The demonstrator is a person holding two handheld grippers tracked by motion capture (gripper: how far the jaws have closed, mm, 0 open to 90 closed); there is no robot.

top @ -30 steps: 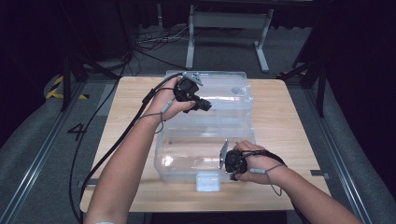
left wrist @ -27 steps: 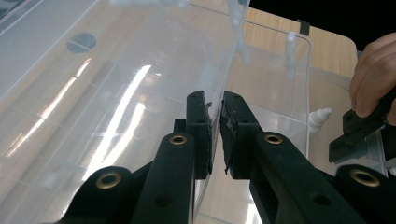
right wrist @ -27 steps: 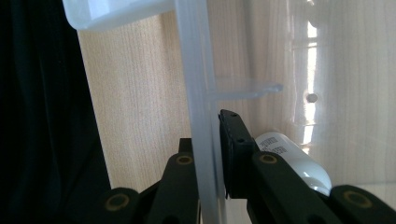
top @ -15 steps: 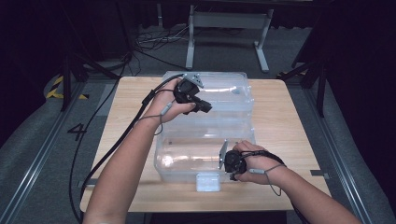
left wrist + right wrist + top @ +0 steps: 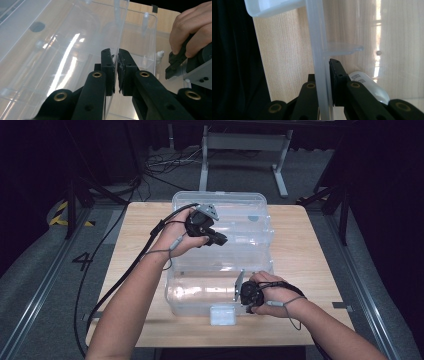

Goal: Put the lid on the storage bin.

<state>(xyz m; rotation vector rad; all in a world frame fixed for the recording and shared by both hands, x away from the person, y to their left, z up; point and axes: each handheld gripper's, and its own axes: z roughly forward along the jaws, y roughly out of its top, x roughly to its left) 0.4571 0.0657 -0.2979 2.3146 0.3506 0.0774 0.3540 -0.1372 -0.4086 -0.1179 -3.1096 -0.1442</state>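
Clear box (image 5: 220, 270) on tabletop (image 5: 310, 255), long axis front-to-back; left tongs (image 5: 115, 62) clamp its lid edge, right tongs (image 5: 324, 82) clamp its wall.

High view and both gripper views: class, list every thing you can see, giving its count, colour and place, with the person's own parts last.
Storage box: one, clear plastic, near middle of the table, lying open.
Lid: one, clear plastic, raised behind the box, toward the far edge.
Latch: one, pale white, on the box's near wall.
Bottle: one, white with a printed label, lying behind the box wall in the right gripper view.
Table: one, light wood, centre.
Metal frame: one, grey, on the floor beyond the table.
Cables: several, black, on the far floor.
Left gripper: one, black, shut on the lid's edge.
Right gripper: one, black, shut on the box's wall.
Forearms: two, entering from the bottom.
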